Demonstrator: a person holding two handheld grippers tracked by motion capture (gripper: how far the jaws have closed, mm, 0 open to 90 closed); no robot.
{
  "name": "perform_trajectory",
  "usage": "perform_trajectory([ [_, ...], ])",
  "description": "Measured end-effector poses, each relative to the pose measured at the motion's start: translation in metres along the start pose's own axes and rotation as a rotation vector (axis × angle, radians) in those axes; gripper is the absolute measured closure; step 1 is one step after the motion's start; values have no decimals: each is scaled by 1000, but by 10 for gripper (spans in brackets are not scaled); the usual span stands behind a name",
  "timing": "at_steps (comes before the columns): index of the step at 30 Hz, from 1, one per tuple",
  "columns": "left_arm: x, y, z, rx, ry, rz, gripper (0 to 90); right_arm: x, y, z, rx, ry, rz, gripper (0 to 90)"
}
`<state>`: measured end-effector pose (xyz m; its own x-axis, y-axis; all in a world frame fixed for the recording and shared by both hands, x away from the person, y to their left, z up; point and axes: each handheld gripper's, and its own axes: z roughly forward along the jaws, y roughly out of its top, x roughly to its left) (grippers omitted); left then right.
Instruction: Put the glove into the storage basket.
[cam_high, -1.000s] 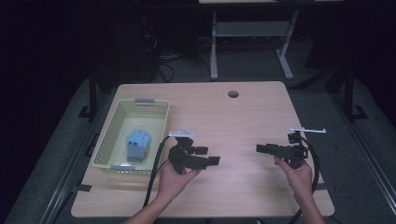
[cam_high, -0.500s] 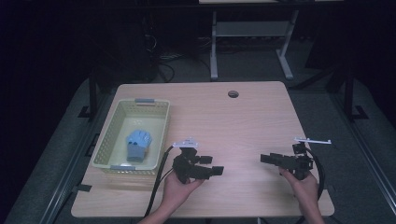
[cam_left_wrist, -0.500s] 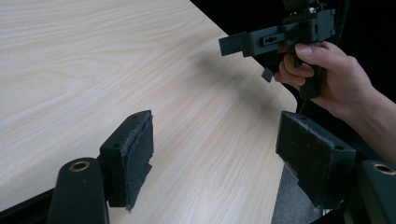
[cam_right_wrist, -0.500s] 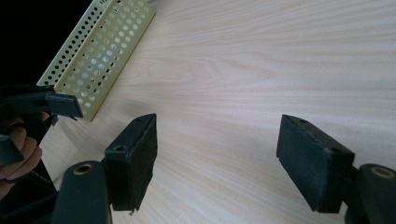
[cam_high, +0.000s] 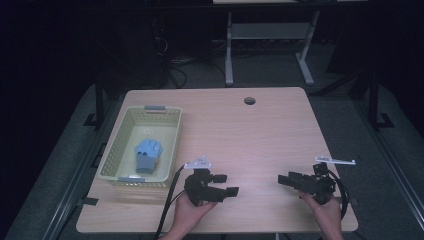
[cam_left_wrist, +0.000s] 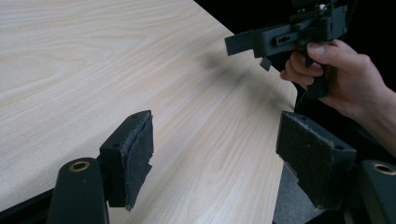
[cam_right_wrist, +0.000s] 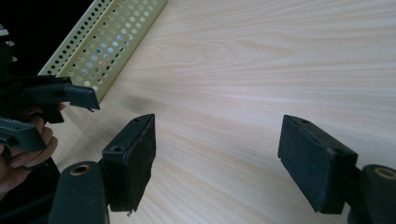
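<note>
**Both grippers open over bare table, glove in the basket**

While both hands hover near the front edge of the table (cam_high: 260, 130), the left gripper (cam_high: 225, 190) has its jaws spread wide, with only bare wood between the pads in its own view. The right gripper (cam_high: 285, 179) is just as wide apart and grips nothing; its pads frame plain tabletop. Neither touches the table as far as the pictures show. The two point toward each other, well apart, with open wood between them.

A blue glove (cam_high: 148, 153) lies inside the pale yellow basket (cam_high: 125, 172) at the table's left side, well away from both grippers. Its shape is small and soft in the high view, so how its fingers lie is hard to tell. In the right gripper view the basket's perforated wall is cut off at the top edge.

Most of the table's middle and far half is free, apart from a small round hole (cam_high: 249, 100) near the back edge. Dark floor surrounds the table.
</note>
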<state>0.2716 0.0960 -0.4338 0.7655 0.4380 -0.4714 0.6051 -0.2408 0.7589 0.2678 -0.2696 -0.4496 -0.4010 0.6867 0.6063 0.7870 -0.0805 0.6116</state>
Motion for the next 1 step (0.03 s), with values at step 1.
perform_trajectory([
  [1,-1,0,-1,-6,-2,5,272,0,-1,1,-2,3,-5,271],
])
